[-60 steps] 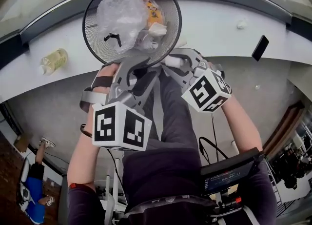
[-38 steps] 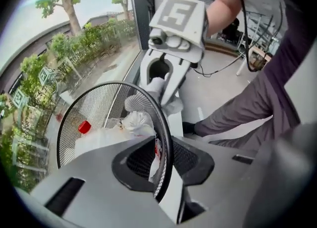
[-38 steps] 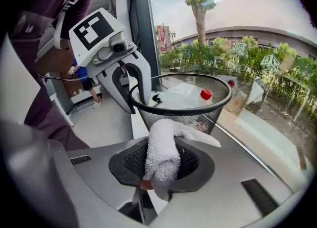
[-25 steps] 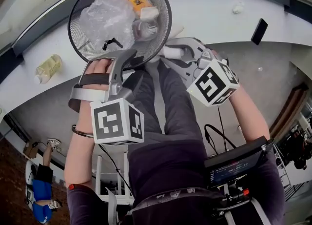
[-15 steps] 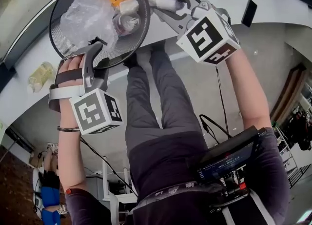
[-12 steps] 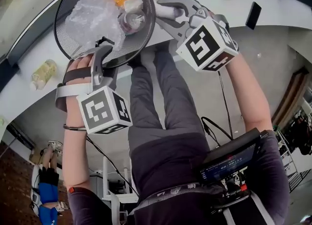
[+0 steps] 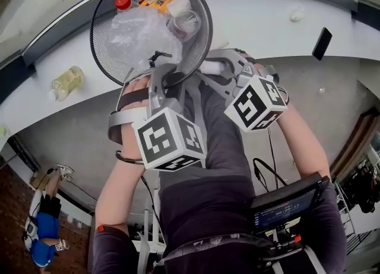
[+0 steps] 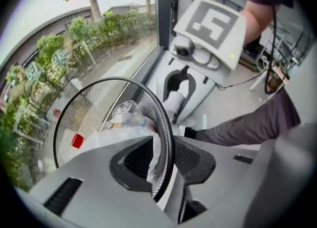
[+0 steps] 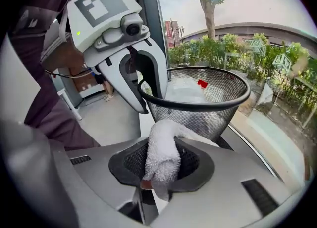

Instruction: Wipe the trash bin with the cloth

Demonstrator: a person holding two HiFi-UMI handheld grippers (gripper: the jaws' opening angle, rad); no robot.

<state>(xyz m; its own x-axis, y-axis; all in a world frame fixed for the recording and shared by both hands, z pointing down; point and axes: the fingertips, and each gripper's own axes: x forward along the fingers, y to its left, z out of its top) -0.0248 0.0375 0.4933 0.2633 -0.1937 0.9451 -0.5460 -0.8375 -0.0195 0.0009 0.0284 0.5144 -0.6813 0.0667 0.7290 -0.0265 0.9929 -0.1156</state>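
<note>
The trash bin (image 7: 113, 65) is a black wire-mesh basket, tilted with its mouth toward the head view, over a white ledge (image 7: 255, 26) beside a window. Whether it rests on that ledge or is lifted off it, I cannot tell. Inside it lie a crumpled clear plastic bag (image 7: 139, 32) and a red-capped bottle (image 7: 123, 2).

The left gripper (image 7: 161, 73) stands at the near side of the bin's rim. Its 2 jaws have just been closing, and the left gripper view shows the mesh wall between them: 1 pad inside the bin against the bag, 1 outside, pinched on the wall just below the rim. That clamp reads as a brace, there to keep the light basket from sliding or turning while it is rubbed.

The right gripper (image 7: 209, 68) is just beside the bin, on its right outer side. Its jaws are closed on the cloth (image 9: 162, 155), a white terry cloth folded into a thick roll that bulges out ahead of the tips. That leads soft fabric, not hard plastic, toward the mesh. The cloth sits near the bin's outer wall below the rim; contact is not clear, so wiping looks about to begin.
</note>
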